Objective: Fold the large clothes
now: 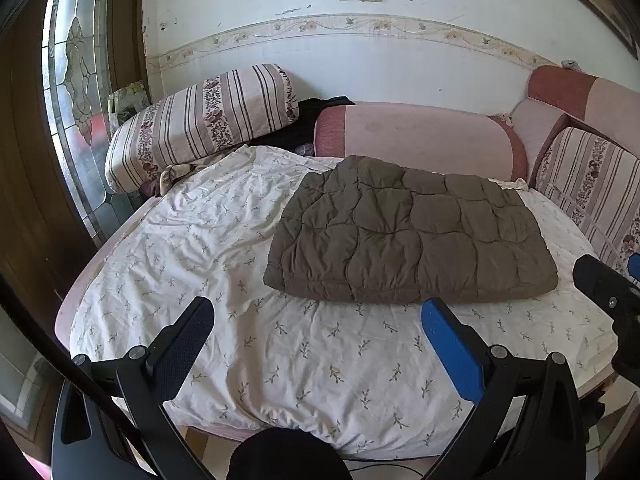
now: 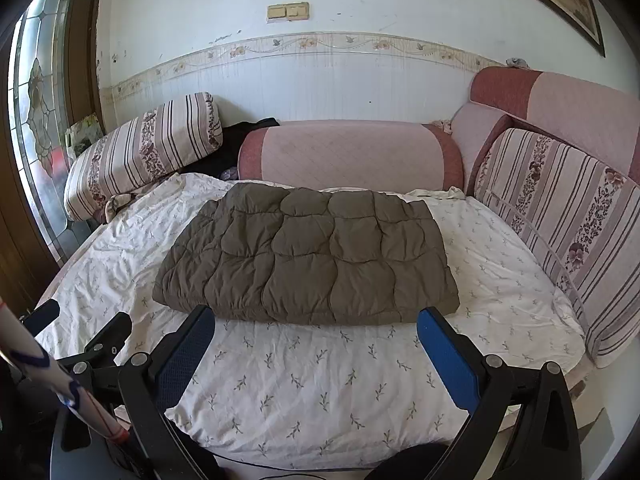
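The brown quilted padded garment (image 2: 308,252) lies folded (seemingly finished); left gripper (image 1: 318,320) and right gripper (image 2: 316,328) gape empty.

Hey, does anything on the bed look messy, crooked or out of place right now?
The folded brown quilted garment lies neat and flat. The leaf-print sheet is rumpled and bunched toward the striped bolster pillow, with dark clothing stuffed behind it. Both grippers, left and right, hover open, holding nothing.

Leaf-print bedsheet (image 2: 320,380), striped floral bolster (image 1: 200,120), pink cushion (image 2: 348,148), wall switches (image 2: 288,11), stained-glass window (image 1: 76,80)
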Tool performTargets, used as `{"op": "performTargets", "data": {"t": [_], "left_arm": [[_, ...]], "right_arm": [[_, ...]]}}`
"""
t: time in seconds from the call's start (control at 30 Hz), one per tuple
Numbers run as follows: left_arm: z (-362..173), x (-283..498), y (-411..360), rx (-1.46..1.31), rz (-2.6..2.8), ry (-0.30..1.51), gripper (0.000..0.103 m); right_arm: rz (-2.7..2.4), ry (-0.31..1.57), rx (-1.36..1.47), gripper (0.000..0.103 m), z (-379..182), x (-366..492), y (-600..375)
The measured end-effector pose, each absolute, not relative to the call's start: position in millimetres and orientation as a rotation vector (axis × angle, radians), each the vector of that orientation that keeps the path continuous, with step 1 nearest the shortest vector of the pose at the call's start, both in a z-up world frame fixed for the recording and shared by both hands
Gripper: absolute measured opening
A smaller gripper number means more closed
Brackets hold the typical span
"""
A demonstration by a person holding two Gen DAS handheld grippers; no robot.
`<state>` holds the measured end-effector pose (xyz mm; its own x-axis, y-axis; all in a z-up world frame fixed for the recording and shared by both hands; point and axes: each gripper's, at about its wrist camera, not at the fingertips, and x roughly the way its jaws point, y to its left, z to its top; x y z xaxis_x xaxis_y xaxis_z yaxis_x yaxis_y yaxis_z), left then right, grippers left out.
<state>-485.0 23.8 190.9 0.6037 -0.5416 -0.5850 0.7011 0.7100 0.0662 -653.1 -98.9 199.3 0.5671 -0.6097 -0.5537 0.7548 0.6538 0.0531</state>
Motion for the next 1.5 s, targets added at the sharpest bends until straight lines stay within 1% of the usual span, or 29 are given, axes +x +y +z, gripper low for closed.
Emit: {"op": "performTargets", "data": {"t": [0.63, 1.5], "left_arm": [[199, -495, 36, 0.287, -0.736, 0.543, 0.103], [229, -519, 76, 0.221, -0.729, 0.461, 0.103]], "right_arm": [[-0.830, 0.510, 0.260, 0.103, 210, -664, -79], [-0.845, 0.465, 0.176, 0.103, 234, -683, -36]]}}
